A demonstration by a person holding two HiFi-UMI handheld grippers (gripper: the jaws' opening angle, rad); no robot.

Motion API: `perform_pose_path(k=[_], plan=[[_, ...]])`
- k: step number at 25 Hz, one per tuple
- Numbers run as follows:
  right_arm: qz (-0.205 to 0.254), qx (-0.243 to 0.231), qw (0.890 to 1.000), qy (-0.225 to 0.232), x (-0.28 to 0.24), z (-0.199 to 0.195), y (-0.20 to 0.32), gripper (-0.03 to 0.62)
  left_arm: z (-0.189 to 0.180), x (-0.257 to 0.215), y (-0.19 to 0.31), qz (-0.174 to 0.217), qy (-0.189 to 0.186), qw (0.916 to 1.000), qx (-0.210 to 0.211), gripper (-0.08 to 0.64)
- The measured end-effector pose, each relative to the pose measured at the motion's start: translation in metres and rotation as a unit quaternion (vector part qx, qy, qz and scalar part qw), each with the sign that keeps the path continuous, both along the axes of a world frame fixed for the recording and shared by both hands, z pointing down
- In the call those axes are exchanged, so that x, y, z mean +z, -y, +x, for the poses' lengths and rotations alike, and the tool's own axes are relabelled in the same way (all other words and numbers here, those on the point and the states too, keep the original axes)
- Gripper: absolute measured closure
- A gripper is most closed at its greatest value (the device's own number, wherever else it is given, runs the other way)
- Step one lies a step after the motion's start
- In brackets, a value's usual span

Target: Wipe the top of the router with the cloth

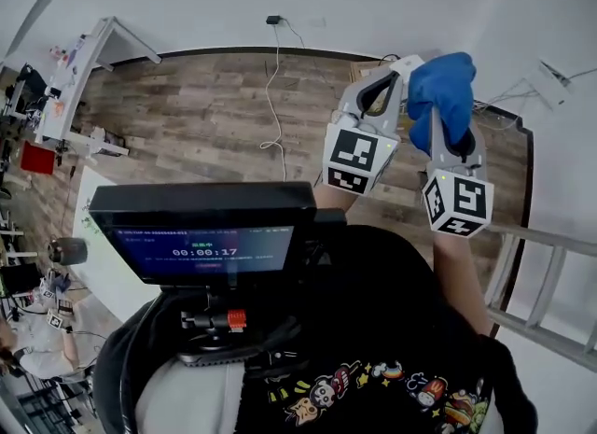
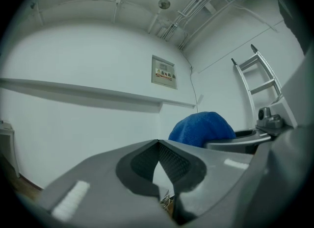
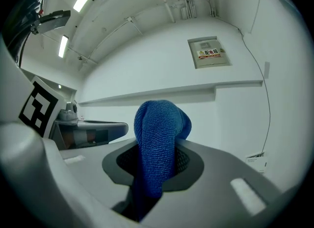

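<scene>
Raised side by side before the person in the head view, right gripper and left gripper are pointing away over bare floor. This is probably a ready pose, since no router is showing in any view. The right one is carrying the blue cloth, which is bunching above its tips. The left one is sitting just to its left, empty. Below them a screen is showing a timer reading 00:00:17.

In the left gripper view, the jaws are pressing together at the tips with nothing between them. The cloth is peeking up just to their right, and a ladder is leaning on the wall beyond. A sign ahead is carrying print too small to read.

In the right gripper view, the jaws are pinching the cloth. A fold is standing up past the tips and the rest is trailing back between the pads, probably so a soft end sticks out for wiping. The sign is showing a yellow warning triangle and Chinese characters I cannot read with certainty. Wiping is not yet under way.
</scene>
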State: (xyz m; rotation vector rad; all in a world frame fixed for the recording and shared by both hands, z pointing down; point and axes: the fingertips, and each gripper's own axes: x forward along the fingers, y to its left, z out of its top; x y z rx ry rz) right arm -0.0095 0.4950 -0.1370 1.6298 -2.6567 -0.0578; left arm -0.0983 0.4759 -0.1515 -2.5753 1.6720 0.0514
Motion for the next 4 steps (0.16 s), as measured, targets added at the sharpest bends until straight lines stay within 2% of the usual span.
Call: perform_pose_path(k=[4], plan=[[-0.008, 0.001, 1.000, -0.003, 0.029, -0.025, 0.023, 0.483, -0.021, 0.026, 0.025, -0.001, 0.000, 1.0000, 0.004, 0.560]])
